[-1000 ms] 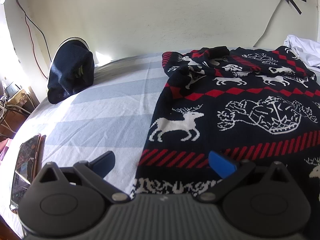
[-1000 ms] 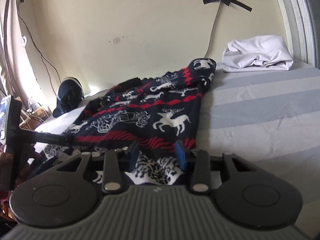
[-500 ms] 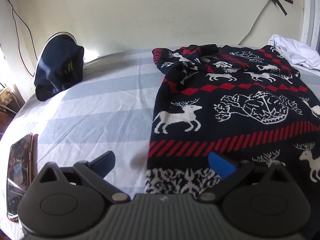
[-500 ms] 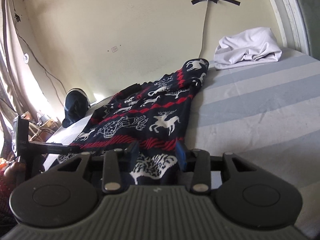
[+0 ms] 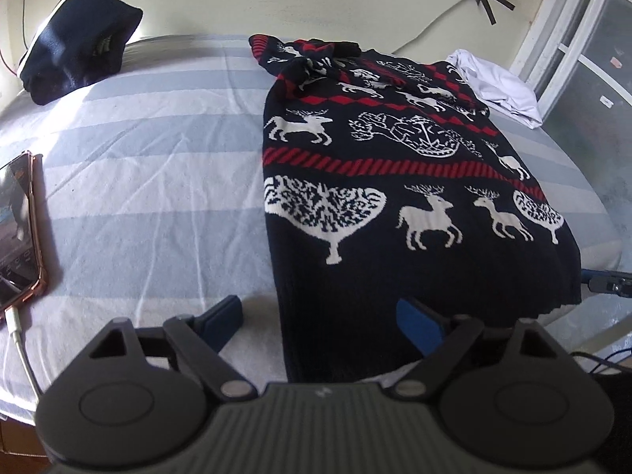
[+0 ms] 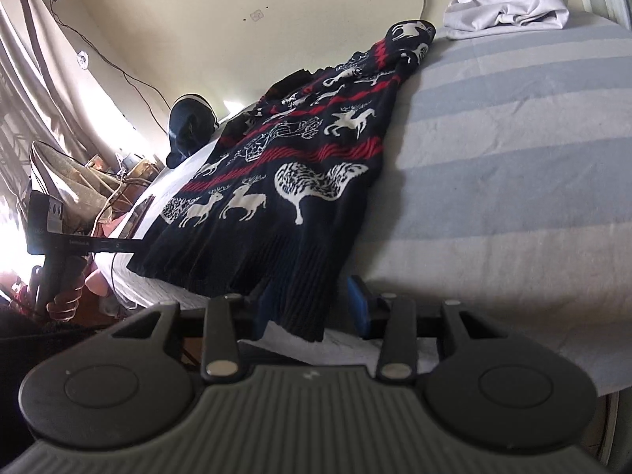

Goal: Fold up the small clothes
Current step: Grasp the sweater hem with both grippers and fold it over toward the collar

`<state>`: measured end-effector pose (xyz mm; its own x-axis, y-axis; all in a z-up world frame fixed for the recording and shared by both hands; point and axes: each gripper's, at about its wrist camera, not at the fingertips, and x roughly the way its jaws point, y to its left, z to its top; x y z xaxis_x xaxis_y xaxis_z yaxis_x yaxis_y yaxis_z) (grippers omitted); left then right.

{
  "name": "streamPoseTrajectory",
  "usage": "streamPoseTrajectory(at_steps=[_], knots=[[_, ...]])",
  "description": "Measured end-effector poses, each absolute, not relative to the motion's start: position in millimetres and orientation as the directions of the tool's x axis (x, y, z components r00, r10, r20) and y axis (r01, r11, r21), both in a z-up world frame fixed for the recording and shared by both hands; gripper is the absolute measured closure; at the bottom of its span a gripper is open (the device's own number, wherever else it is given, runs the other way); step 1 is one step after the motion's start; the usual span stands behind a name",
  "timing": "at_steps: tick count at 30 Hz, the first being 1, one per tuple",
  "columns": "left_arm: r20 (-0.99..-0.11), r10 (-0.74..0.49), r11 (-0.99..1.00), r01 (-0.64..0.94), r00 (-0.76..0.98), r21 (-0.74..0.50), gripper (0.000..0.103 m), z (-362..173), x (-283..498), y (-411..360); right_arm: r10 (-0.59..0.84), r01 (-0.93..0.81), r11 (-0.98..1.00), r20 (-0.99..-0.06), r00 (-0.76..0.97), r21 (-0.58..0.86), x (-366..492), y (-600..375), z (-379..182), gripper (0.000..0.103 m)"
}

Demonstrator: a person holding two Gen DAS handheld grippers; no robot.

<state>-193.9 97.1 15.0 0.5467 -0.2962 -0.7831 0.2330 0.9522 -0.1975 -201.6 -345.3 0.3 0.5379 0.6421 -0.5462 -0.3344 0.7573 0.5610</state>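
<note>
A navy sweater [image 5: 395,197] with white reindeer and red bands lies flat on the striped bed [image 5: 150,181], its ribbed hem toward me. My left gripper [image 5: 322,320] hovers over the hem's left corner. Its jaws are closing, with the corner between them and the pads clear of the knit. In the right wrist view the sweater [image 6: 284,181] hangs slightly over the bed edge. My right gripper [image 6: 312,308] stands open around the hem's right corner, and its right pad is clear of the cloth. A hand [image 6: 63,296] holds the left gripper [image 6: 51,233] at the far left.
A dark cap [image 5: 75,39] sits at the bed's far left. A phone [image 5: 19,229] on a cable lies at the left edge. Crumpled white cloth [image 5: 497,87] rests at the far right corner by a window frame [image 5: 553,39]. Clutter [image 6: 79,181] stands beside the bed.
Both grippers have drawn back along the sweater to its near hem and tipped downward. The hem corners now lie between the fingers. The left jaws have narrowed a little.
</note>
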Motion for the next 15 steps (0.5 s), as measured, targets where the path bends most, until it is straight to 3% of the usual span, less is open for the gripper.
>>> streamPoseTrajectory(at_steps=[1, 4, 6, 7, 11, 15], knots=[[-0.783, -0.303, 0.949, 0.243, 0.544, -0.199, 0.021, 15.3, -193.9, 94.8, 0.648, -0.332, 0.751, -0.542, 0.535, 0.570, -200.9, -345.1, -0.6, 0.059], [-0.782, -0.274, 0.956, 0.246, 0.560, -0.159, 0.058, 15.6, -192.3, 86.6, 0.671, -0.327, 0.727, -0.521, 0.528, 0.604, -194.5, -340.9, -2.3, 0.062], [-0.785, -0.253, 0.962, 0.231, 0.566, -0.143, 0.087, 15.5, -187.8, 85.1, 0.653, -0.321, 0.745, -0.540, 0.532, 0.584, -187.7, -332.4, -0.4, 0.086], [-0.785, -0.267, 0.961, 0.220, 0.559, -0.170, 0.089, 16.2, -185.5, 87.5, 0.636, -0.318, 0.762, -0.561, 0.530, 0.564, -183.8, -328.0, 0.8, 0.095], [-0.749, -0.343, 0.939, 0.198, 0.566, -0.280, 0.091, 26.9, -184.9, 100.0, 0.667, -0.379, 0.735, -0.502, 0.550, 0.562, -180.6, -321.6, 19.9, 0.095], [-0.661, -0.439, 0.891, 0.197, 0.608, -0.410, 0.092, 51.3, -176.6, 112.3, 0.669, -0.425, 0.726, -0.412, 0.618, 0.541, -166.3, -325.1, 48.4, 0.095]])
